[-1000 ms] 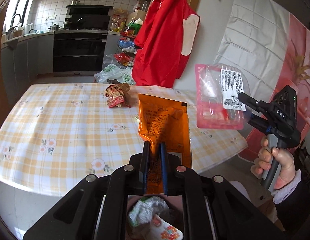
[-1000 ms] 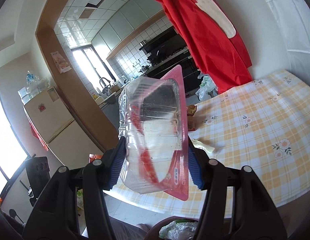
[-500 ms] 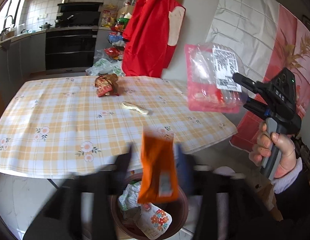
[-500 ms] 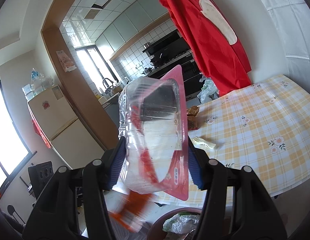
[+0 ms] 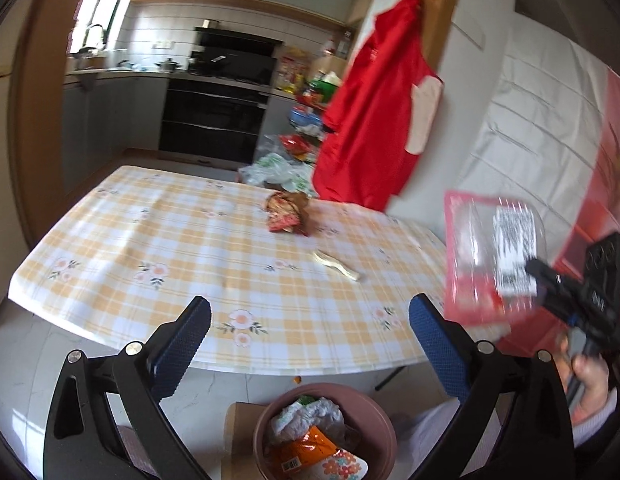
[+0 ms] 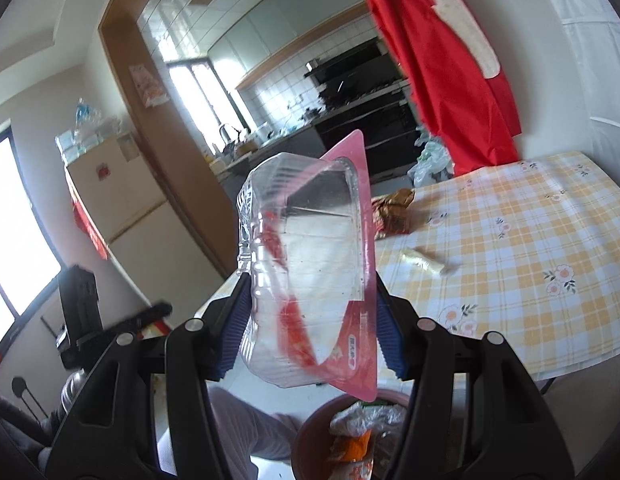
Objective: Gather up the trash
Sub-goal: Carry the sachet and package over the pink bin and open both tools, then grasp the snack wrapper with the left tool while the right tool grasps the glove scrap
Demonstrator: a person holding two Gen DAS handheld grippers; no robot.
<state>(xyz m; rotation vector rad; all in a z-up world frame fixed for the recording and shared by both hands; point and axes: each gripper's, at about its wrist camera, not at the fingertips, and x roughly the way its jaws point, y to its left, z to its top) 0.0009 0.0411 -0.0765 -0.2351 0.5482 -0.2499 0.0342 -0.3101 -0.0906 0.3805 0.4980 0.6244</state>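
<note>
Left wrist view first: my left gripper (image 5: 310, 320) has its jaws spread wide with nothing between them, and just below it stands the pink bin (image 5: 374, 412), where an orange packet (image 5: 310, 446) already lies on top of crumpled white wrapping. So I judge one part of the collecting as done. Ahead of this gripper, on the checked table (image 5: 149, 240), two pieces are left: a crumpled red and brown wrapper (image 5: 287, 214) far ahead near the back edge, and a small pale wrapper (image 5: 338, 266) nearer to me and a little to the right. To the right of the left gripper I see my right gripper (image 5: 550, 280) in the air, with the clear plastic tray (image 5: 490, 256) in it, its printed label turned to this camera. In the right wrist view, the right gripper (image 6: 310, 320) is pressed on that tray (image 6: 305, 272) from both sides, and the bin (image 6: 310, 436) shows below and slightly to the right of it, so I think the tray is not yet fully above the opening. This view shows how the blue pads (image 6: 231, 336) squeeze the tray, which the other view cannot show; the left view alone shows what is lying in the bin clearly, and the label. Left to do, in my judgement: drop the tray, then take the two wrappers from the table.
</note>
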